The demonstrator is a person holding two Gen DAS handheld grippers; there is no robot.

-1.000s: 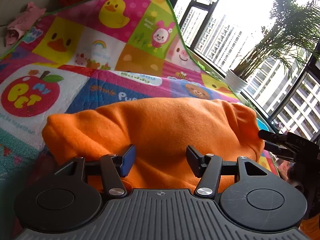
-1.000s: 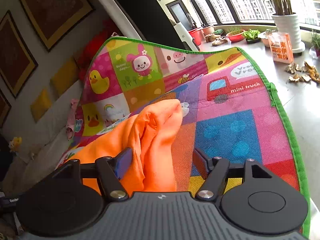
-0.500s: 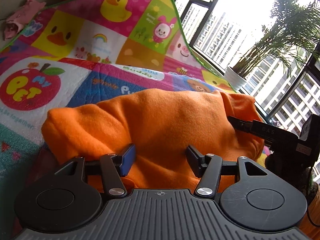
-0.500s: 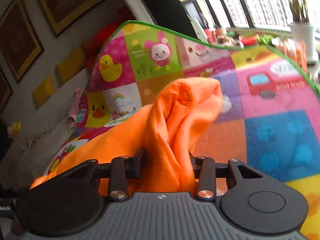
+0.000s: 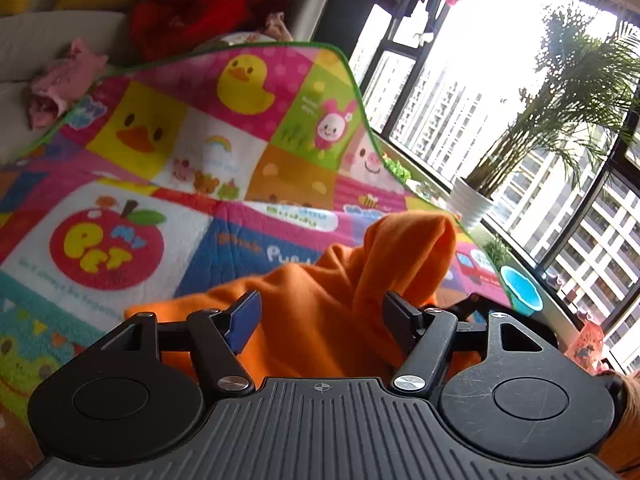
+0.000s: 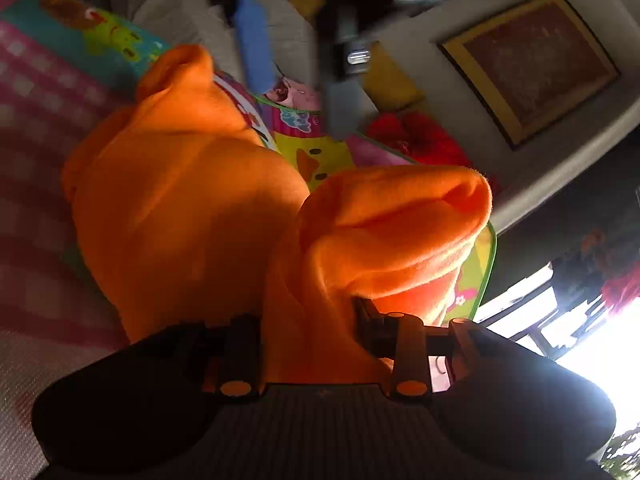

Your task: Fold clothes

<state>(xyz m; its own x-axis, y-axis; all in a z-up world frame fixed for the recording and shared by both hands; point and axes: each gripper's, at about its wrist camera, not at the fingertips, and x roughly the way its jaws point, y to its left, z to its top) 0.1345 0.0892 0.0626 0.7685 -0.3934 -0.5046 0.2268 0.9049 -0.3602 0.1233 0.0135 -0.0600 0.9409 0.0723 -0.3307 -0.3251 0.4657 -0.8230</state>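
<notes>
Orange fleece garment [image 5: 320, 312] lies bunched on the patchwork play mat [image 5: 168, 184], one fold raised. Left gripper [image 5: 322, 314] stands wide, fabric between its fingers, not pinched. Right gripper [image 6: 308, 332] is clamped on a fold of the garment [image 6: 180, 200]; its view is tilted, background blurred.

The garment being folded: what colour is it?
Plain orange garment, no pattern; clearest in the left wrist view.
</notes>
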